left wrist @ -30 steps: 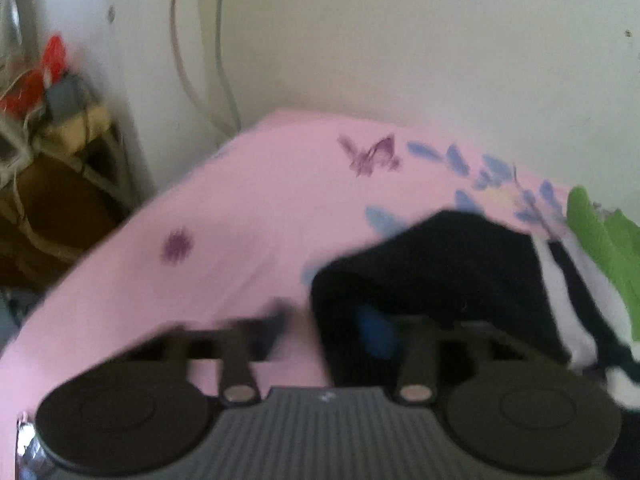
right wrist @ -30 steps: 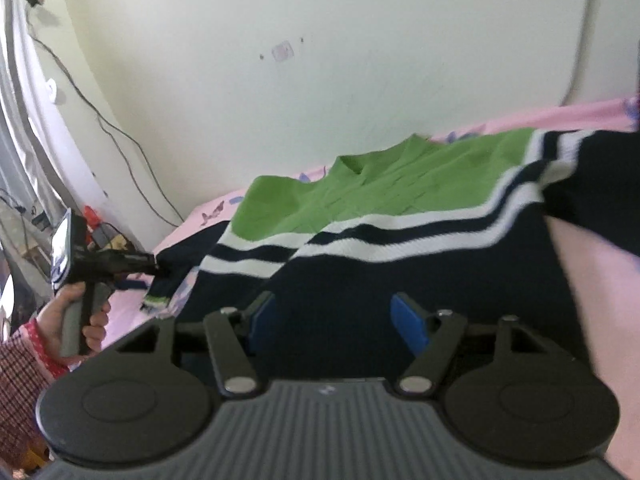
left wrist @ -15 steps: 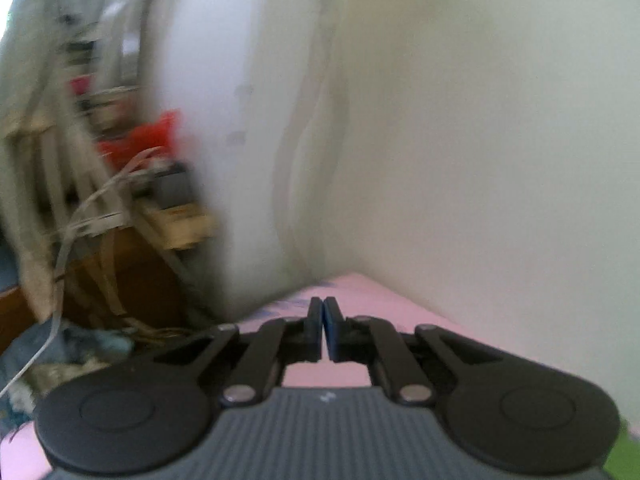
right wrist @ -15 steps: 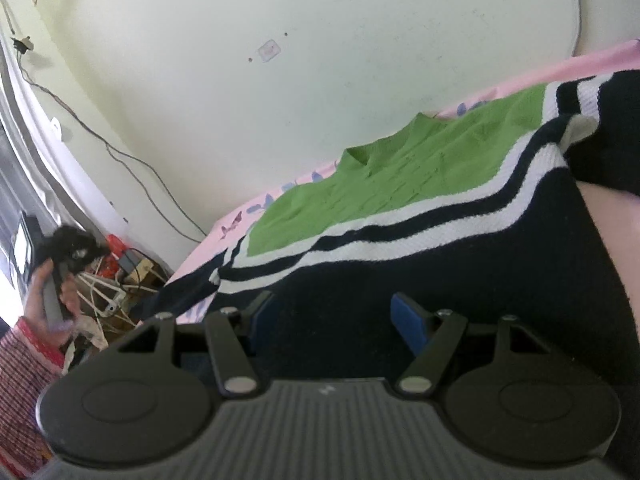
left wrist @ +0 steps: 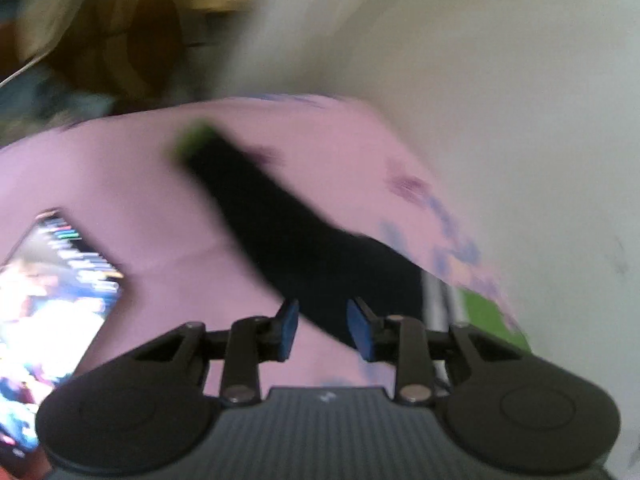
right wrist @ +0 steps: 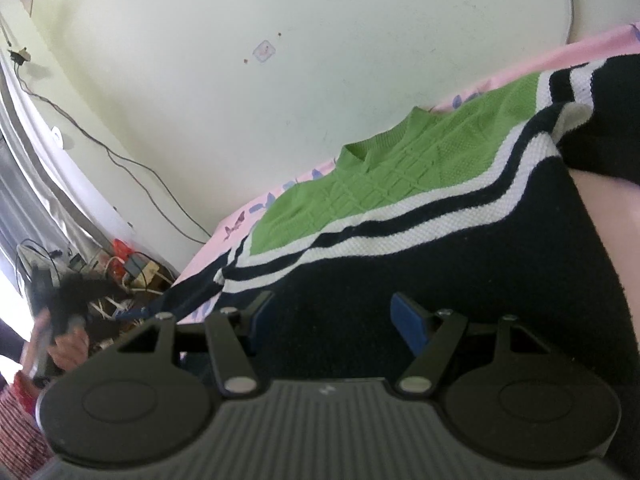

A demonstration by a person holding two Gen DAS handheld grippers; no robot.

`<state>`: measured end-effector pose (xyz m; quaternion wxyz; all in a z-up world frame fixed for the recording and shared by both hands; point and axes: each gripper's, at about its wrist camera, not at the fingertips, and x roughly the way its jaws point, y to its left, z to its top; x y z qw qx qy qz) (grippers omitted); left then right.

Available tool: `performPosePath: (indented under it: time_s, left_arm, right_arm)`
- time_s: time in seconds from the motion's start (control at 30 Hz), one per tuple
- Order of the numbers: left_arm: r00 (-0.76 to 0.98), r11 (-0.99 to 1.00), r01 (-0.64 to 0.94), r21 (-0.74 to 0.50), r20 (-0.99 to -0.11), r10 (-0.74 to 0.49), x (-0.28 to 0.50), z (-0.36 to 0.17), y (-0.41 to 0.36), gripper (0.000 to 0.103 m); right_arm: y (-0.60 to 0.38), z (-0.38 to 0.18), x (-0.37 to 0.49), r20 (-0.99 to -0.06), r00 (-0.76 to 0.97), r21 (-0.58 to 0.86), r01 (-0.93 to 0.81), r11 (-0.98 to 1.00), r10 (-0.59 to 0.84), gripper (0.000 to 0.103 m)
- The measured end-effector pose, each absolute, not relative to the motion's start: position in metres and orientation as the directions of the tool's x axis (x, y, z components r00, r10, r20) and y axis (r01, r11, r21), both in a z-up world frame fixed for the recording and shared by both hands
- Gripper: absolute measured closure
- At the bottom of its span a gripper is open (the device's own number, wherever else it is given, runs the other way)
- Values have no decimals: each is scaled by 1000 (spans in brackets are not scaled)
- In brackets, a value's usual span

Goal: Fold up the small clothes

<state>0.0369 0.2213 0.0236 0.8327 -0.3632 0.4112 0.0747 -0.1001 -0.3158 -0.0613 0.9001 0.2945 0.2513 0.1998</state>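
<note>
A small knit sweater (right wrist: 400, 168), green on top with white stripes and a navy body, lies spread on the pink sheet (right wrist: 600, 52). My right gripper (right wrist: 334, 320) hovers open over the navy body, nothing between its blue pads (right wrist: 408, 322). The left wrist view is blurred: the navy sleeve (left wrist: 280, 224) with its green cuff (left wrist: 192, 136) lies stretched out across the sheet. My left gripper (left wrist: 324, 328) points down over the sleeve's near end, its jaws opening; the sleeve shows in the gap but the pads do not press on it. In the right wrist view a hand holds the left gripper (right wrist: 80, 294) at far left.
A phone (left wrist: 52, 308) with a lit screen lies on the pink sheet left of the left gripper. The bed stands against a pale wall (right wrist: 280, 80). Cables, a power strip and clutter (right wrist: 128, 268) sit on the floor past the bed's left edge.
The left gripper, shut and aimed at the wall corner half a second ago, has swung down over the bed and rolled, and its jaws have parted. The right gripper stays open over the sweater.
</note>
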Motion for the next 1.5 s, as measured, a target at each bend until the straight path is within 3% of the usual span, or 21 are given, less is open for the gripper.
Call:
performPosePath:
  time_s: [0.1,0.17,0.3,0.33,0.4,0.43,0.53,0.7,0.9,0.93,0.97,1.03,1.17,1.3,1.5]
  left_arm:
    - [635,659,-500,-561,-756,-161,39,10,251,69]
    - [626,645,-530,-551,-767,-140,44,5,259,58]
    - [658,624,-530,-575,-742,-125,54,-2,272,54]
    - [661,628,-531,-569,-742,-114,60,-3,273,58]
    - [659,647,-534,-545,-747,-85,74,-6,272,90]
    - [654,638,-540,-549,-751,-92,79,-10,274,95]
    - [671,612,-530,-586,-732,-119,88,1,267,96]
    - [783,712,-233,-662,-562,-266,100,97,196,96]
    - [716,814,269,-514,-458,-526,108,195,7,94]
    - [686,809,331,-486,-465,-560,108,199,-23,89]
    - [647,801,391,-453,-484,-589,109,199,-53,71]
    - [600,805,448,-388,-537,-593,108,191,-100,50]
    - [592,817,448,-363,-565,-575,112,162,-117,53]
    - [652,893,308,-327,-611,-449,126,117,-85,53]
    - [606,906,110,-408,-695,-387,153,18,-26,55]
  right_arm:
    - [-315,-61,-100,-337,793,628,-212,748,507,36]
    - [-314,-61,-100,-337,794,628,-210,749,505,36]
    - [-314,-60,-100,-337,795,628,-209,749,504,36]
    - [-313,-60,-100,-338,795,627,-209,750,504,36]
    - [-312,-60,-101,-338,796,626,-208,751,502,36]
    - [-313,-60,-101,-338,796,627,-208,750,502,36]
    - [-313,-60,-100,-335,797,632,-206,747,503,36]
    - [-312,-60,-100,-338,798,629,-202,750,499,36]
    - [-312,-60,-99,-343,795,624,-205,754,500,36]
    - [-312,-60,-99,-344,795,623,-205,755,500,36]
    - [-312,-59,-99,-344,795,622,-205,755,500,36]
    - [-312,-59,-99,-346,793,621,-205,756,500,36]
    - [-311,-58,-99,-352,791,618,-205,759,500,36]
    - [-309,-58,-99,-357,792,610,-204,765,496,36]
    - [-312,-59,-98,-353,791,618,-205,759,500,36]
